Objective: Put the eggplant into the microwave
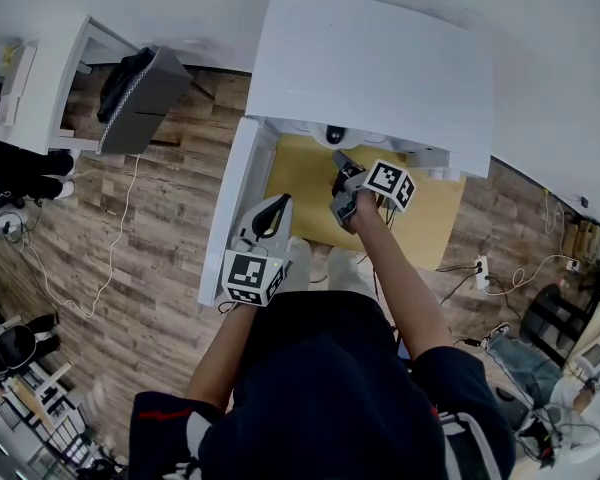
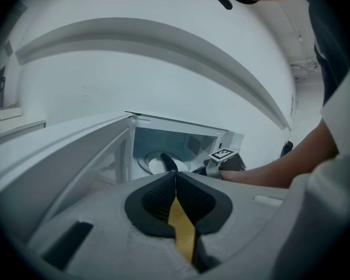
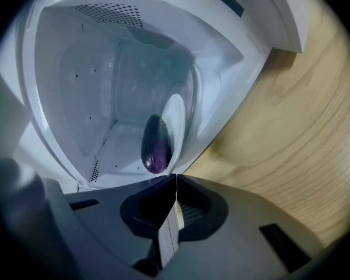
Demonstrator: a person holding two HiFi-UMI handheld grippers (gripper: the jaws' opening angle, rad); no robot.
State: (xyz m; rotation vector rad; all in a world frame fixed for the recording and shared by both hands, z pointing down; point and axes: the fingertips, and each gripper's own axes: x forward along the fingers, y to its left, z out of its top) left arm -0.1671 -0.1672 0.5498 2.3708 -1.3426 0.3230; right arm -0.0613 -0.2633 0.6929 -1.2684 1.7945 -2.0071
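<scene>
The dark purple eggplant [image 3: 156, 144] lies inside the open white microwave [image 3: 105, 69] on its white plate [image 3: 178, 118]. My right gripper [image 3: 176, 177] is shut and empty, just outside the opening and a short way from the eggplant. From above, the right gripper [image 1: 339, 158] reaches under the front of the microwave [image 1: 370, 68]. My left gripper [image 1: 279, 202] is shut with nothing in it, beside the open door [image 1: 232, 208]. In the left gripper view, past the left gripper [image 2: 175, 174], the eggplant [image 2: 168, 162] shows in the cavity, and the right gripper's marker cube [image 2: 222, 154] sits at the opening.
The microwave stands on a light wooden table [image 1: 430, 218]. A chair with a dark garment [image 1: 140, 93] and a white desk [image 1: 40, 78] stand at the left on the wood floor. Cables and a power strip [image 1: 480, 268] lie on the floor at the right.
</scene>
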